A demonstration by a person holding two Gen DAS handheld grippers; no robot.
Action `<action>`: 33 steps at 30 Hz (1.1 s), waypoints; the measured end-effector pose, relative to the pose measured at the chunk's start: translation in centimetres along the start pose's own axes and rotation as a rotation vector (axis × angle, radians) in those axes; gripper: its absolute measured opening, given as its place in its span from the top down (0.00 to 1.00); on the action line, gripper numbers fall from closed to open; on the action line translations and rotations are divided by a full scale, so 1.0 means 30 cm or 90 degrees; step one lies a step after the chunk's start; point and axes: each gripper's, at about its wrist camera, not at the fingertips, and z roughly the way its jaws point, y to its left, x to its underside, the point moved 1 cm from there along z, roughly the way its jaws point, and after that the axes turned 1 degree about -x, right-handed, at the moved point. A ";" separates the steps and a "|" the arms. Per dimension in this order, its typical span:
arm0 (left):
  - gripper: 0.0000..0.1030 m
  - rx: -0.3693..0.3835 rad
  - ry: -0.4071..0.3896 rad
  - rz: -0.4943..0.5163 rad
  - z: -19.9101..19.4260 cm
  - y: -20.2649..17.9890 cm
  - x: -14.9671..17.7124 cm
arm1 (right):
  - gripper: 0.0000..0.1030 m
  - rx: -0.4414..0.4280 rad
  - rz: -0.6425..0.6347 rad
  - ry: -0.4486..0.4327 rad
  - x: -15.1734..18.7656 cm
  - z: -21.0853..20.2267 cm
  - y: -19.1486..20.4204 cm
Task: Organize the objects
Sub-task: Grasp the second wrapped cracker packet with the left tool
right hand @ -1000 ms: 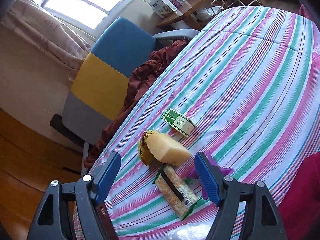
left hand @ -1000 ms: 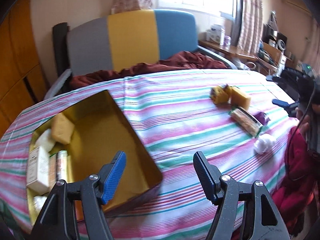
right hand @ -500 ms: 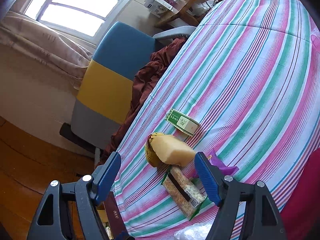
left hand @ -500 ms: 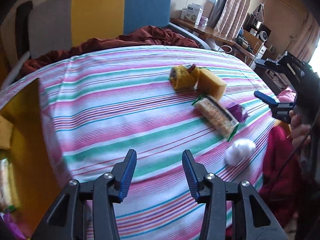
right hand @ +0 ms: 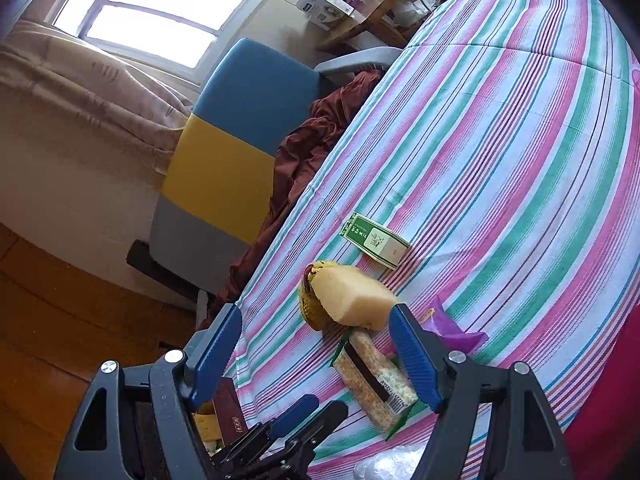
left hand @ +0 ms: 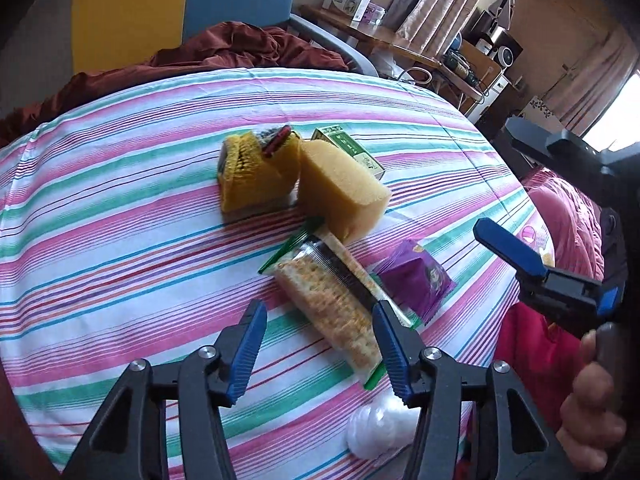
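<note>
On the striped cloth lie a cracker packet [left hand: 336, 300] [right hand: 372, 384], a yellow sponge [left hand: 340, 192] [right hand: 352, 296], a yellow knitted item [left hand: 252, 172] [right hand: 310, 304], a green box [left hand: 348, 150] [right hand: 374, 240], a purple packet [left hand: 416, 280] [right hand: 452, 328] and a white wad [left hand: 372, 428] [right hand: 384, 468]. My left gripper [left hand: 320, 344] is open, its fingers astride the near end of the cracker packet. My right gripper [right hand: 316, 352] is open and empty, held above the sponge; it also shows in the left wrist view [left hand: 512, 252].
A blue, yellow and grey chair [right hand: 236, 136] with a dark red cloth [left hand: 224, 56] stands behind the table. A box with items [right hand: 224, 412] shows at the lower left of the right wrist view. A cluttered desk [left hand: 400, 40] stands at the back right.
My left gripper has swung right from the yellow box to the group of objects and now straddles the cracker packet. My right gripper has barely moved.
</note>
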 end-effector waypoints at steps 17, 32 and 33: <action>0.57 -0.045 0.006 0.057 0.084 0.020 0.016 | 0.25 -0.020 0.010 0.014 0.001 0.008 -0.004; 0.57 -0.077 -0.078 0.057 -0.186 0.247 0.366 | 0.25 0.035 -0.031 0.077 0.018 0.069 0.016; 0.58 -0.074 -0.078 0.047 -0.183 0.248 0.364 | 0.25 0.037 -0.033 0.097 0.025 0.084 0.021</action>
